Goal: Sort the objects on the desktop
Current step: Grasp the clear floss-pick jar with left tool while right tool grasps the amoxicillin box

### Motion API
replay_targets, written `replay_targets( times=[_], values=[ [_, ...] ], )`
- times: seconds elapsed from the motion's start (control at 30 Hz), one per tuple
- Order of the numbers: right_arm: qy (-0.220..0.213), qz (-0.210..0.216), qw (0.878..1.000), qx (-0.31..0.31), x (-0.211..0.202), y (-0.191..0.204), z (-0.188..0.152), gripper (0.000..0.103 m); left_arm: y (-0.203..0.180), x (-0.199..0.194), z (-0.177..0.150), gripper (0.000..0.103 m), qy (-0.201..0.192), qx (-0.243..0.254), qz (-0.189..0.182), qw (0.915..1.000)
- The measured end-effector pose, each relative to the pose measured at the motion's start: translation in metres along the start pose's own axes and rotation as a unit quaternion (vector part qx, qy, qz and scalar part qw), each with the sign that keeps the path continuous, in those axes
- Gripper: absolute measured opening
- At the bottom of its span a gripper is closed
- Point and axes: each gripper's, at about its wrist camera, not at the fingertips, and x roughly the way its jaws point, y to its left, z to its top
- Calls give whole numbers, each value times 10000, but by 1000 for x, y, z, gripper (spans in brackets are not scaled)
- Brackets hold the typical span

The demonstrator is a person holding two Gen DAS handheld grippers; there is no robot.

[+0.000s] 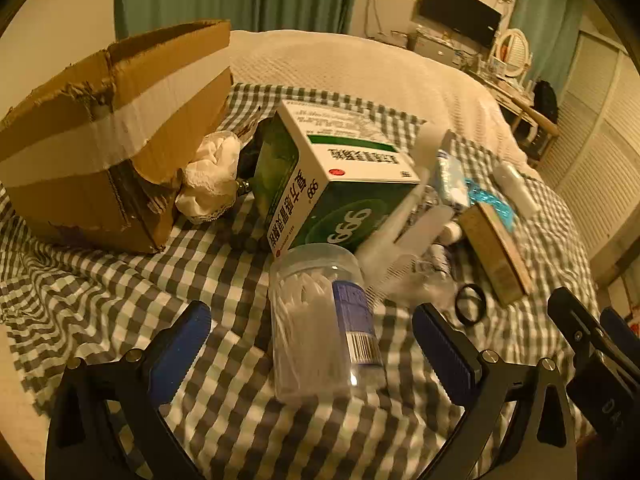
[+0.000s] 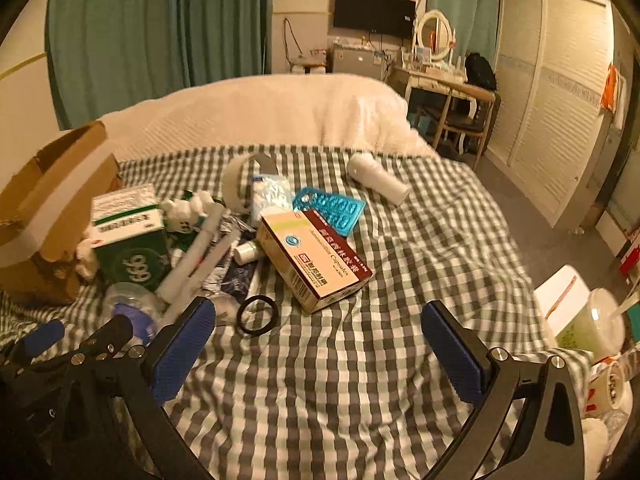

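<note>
Cardboard: one carton (image 1: 100, 140), two medicine boxes (image 2: 314, 258).

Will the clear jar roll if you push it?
Probably: the jar is round and seems to lie on its side on soft checked cloth. Smooth plastic may slip in the left tool. Its swabs look light.

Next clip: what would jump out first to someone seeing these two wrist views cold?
The heap of small things on the checked cloth: a green-and-white 999 medicine box beside a torn cardboard box at the left. Close in front of the open left gripper lies a clear cotton swab jar. In the right wrist view, a red-and-cream capsule box sits mid-cloth beyond the open right gripper.
</note>
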Motion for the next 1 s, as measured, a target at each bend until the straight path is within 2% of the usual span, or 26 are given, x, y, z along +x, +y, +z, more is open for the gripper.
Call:
replay_targets(
  times=[0.1,0.2,0.3,0.37,0.4,0.57,0.77,0.87,1.0],
  values=[
    [91,45,9999,72,19,-5,0,102,1,12,0,101,-6,-163,189,9997],
    [87,92,9998,120,40,-8,3,102,-2,23,-1,91,91,-279,222,9993],
    [76,91,9998,167,62,-10,11,102,-8,35,-4,78,160,-119,245,9995],
    [46,194,9994,271,72,-15,17,102,-8,42,-6,65,274,-134,189,9994],
    [30,292,9991,319,78,-17,21,102,-6,46,-7,65,334,-195,144,9991],
    [248,813,9952,479,108,-28,21,103,0,42,-9,64,156,-335,-9,9993],
    [641,1112,9890,736,136,-37,8,103,-3,41,-10,64,42,-230,31,9997],
    [538,1203,9891,660,134,-35,7,92,-3,42,-9,64,22,-208,35,9998],
    [439,1252,9894,593,131,-32,5,89,-2,39,-9,64,41,-174,29,9998]
  ],
)
